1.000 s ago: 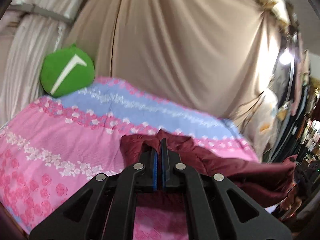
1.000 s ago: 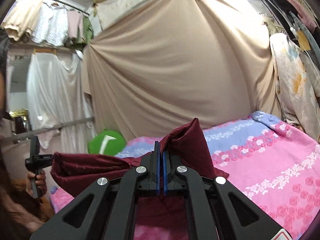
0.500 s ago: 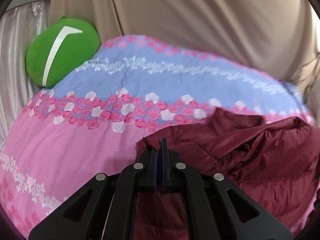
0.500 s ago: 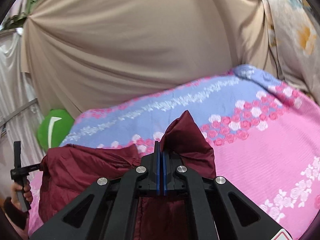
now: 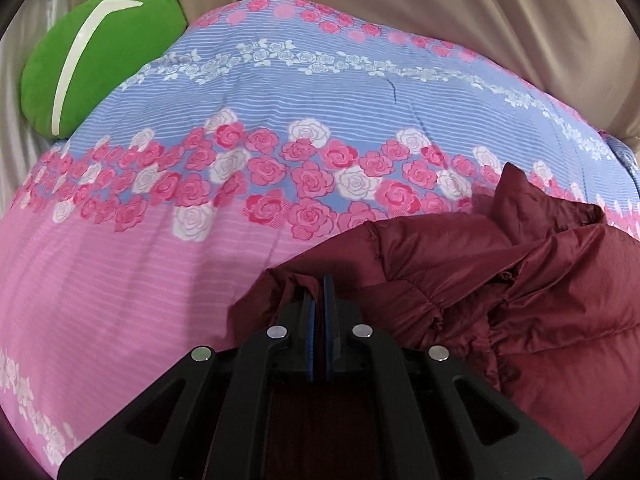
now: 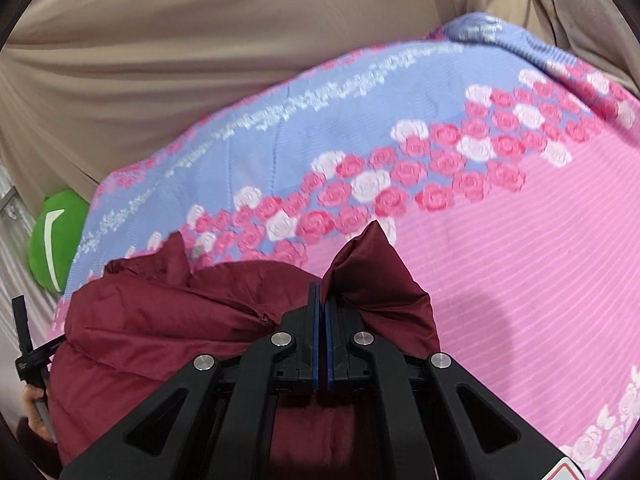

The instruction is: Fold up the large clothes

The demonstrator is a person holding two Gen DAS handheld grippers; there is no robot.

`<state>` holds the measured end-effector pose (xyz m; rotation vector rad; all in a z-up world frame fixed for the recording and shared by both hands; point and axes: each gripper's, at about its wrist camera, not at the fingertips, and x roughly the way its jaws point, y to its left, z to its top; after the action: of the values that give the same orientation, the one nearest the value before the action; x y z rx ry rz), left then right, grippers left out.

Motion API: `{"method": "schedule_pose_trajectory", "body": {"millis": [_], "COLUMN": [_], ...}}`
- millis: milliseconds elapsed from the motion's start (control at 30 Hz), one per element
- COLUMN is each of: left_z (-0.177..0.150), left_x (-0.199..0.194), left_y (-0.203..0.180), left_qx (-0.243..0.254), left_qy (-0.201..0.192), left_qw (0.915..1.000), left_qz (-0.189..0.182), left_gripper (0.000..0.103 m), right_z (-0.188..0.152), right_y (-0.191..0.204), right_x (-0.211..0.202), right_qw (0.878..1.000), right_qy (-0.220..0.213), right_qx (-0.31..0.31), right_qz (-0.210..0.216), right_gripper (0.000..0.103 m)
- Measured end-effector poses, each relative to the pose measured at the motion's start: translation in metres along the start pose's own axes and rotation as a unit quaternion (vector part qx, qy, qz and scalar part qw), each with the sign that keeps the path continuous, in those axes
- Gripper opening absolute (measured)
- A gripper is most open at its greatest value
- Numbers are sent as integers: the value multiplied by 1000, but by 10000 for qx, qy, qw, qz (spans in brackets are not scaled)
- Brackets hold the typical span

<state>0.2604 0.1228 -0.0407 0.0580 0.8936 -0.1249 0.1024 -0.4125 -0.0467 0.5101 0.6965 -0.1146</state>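
1. The left gripper (image 5: 319,292) has its jaws pinched together on a puckered edge of the maroon padded jacket (image 5: 500,292); the blue pads show only a thin slit between them, and the fabric bunches around the tips.

2. The right gripper (image 6: 322,300) has its jaws clamped the same way on another part of the jacket (image 6: 168,320); a stiff peak of the maroon cloth stands up just beside the tips, on their right.

3. The jacket lies in a crumpled heap on the bed, on top of the floral bedspread (image 5: 168,272); in the left wrist view its bulk spreads to the right of the gripper, and in the right wrist view it spreads to the left (so the garment sits between the two grippers).

4. The bedspread is pink near the cameras, with a band of pink and white roses across the middle and a blue striped zone beyond that.

5. A green cushion (image 5: 92,60) with a white curved mark sits at the far left corner of the bed, against the hanging cloth; it is well apart from the jacket.

6. A beige curtain (image 6: 200,40) hangs behind the bed and fills the top of both views.

7. At the left edge of the right wrist view, a hand (image 6: 34,408) grips a black handle beside the jacket.
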Motion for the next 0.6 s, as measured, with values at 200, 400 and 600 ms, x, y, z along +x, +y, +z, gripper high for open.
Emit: {"method": "schedule_pose_trajectory", "body": {"millis": [200,400,600], "left_z": [0,0,-1], "left_x": [6,3,-78], "left_y": [-8,0,26], "left_qx": [128,-36,-463], "left_qy": [-166,-246,-1170], "left_qw": [9997,9996,9918], "left_qz": [116,-126,-219], "left_gripper": [4,4,74], "right_z": [-4,-3,2], "right_y": [1,-5,-2], "right_x": [16,19,-52], "right_qw": [9994,9992,9984], "right_qy": [272,381,-446], "right_qx": [-63,76,299], "right_qz": [-190,-52,193], "right_gripper": [1,1,24]}}
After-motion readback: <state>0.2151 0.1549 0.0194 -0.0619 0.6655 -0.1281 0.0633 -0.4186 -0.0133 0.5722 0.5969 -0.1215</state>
